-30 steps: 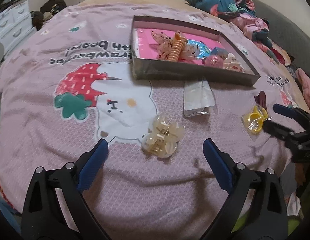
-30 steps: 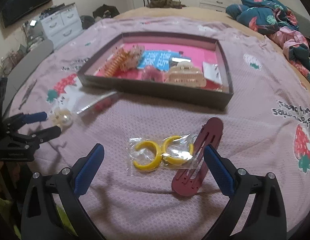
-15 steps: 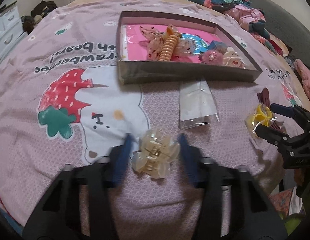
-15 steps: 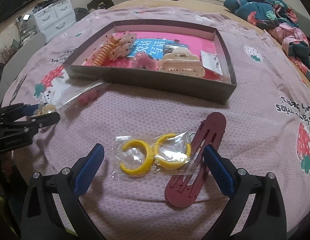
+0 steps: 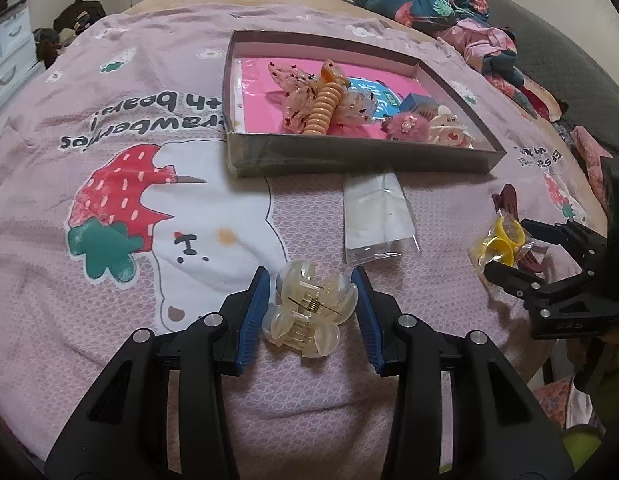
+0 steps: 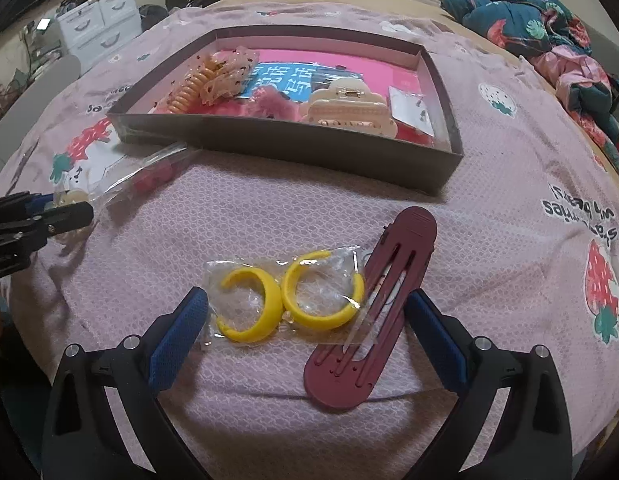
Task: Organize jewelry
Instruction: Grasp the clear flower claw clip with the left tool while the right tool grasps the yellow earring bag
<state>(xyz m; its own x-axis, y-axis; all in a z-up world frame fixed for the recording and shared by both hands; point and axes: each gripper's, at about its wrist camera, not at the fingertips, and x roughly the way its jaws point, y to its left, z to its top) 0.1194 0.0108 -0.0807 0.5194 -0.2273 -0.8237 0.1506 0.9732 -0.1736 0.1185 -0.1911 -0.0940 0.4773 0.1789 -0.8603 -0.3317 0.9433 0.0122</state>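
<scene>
A cream translucent claw clip (image 5: 309,309) lies on the pink bedspread. My left gripper (image 5: 311,312) is closed around it, blue pads touching both sides. A bag of yellow hoop earrings (image 6: 287,295) and a maroon hair clip (image 6: 379,306) lie side by side between the fingers of my open right gripper (image 6: 305,336). A brown box (image 5: 361,168) with a pink lining holds several hair clips. The left gripper also shows in the right wrist view (image 6: 49,210), and the right gripper in the left wrist view (image 5: 521,248).
A clear plastic packet (image 5: 375,216) lies in front of the box. Bundled clothes (image 6: 549,36) sit at the far right of the bed. White drawers (image 6: 97,20) stand beyond the bed's left side.
My left gripper moved forward and closed from wide open onto the claw clip. My right gripper advanced so the earring bag and maroon clip sit between its fingers.
</scene>
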